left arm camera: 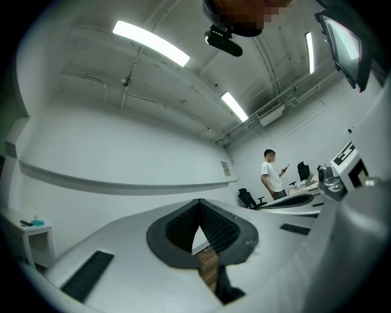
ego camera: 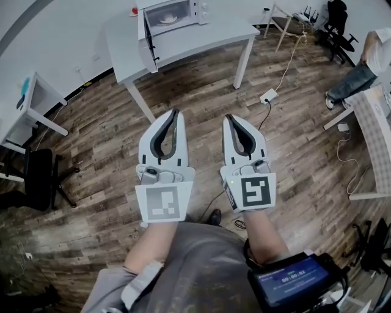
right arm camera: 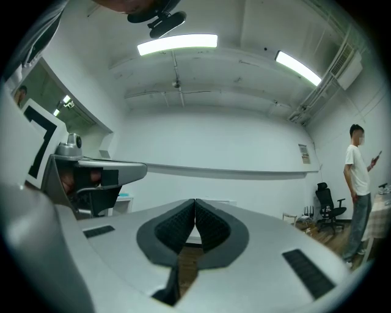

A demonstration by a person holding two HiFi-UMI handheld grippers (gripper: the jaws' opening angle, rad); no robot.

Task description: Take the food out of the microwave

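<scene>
A white microwave [ego camera: 177, 13] stands on a white table [ego camera: 208, 38] at the far end of the room, its door [ego camera: 147, 40] swung open to the left. Inside lies a plate with pale food [ego camera: 168, 19]. My left gripper [ego camera: 176, 112] and right gripper [ego camera: 228, 117] are held side by side over the wooden floor, well short of the table, pointing toward it. Both are shut with nothing between the pads. The left gripper [left arm camera: 199, 202] and the right gripper [right arm camera: 195, 201] each show their tips meeting, with white wall beyond. The microwave is hidden in both gripper views.
A small white desk [ego camera: 38, 98] and a black office chair [ego camera: 40, 176] stand at the left. A power strip with cable [ego camera: 268, 96] lies on the floor right of the table. A person [ego camera: 361, 68] stands at the right by another table [ego camera: 374, 125].
</scene>
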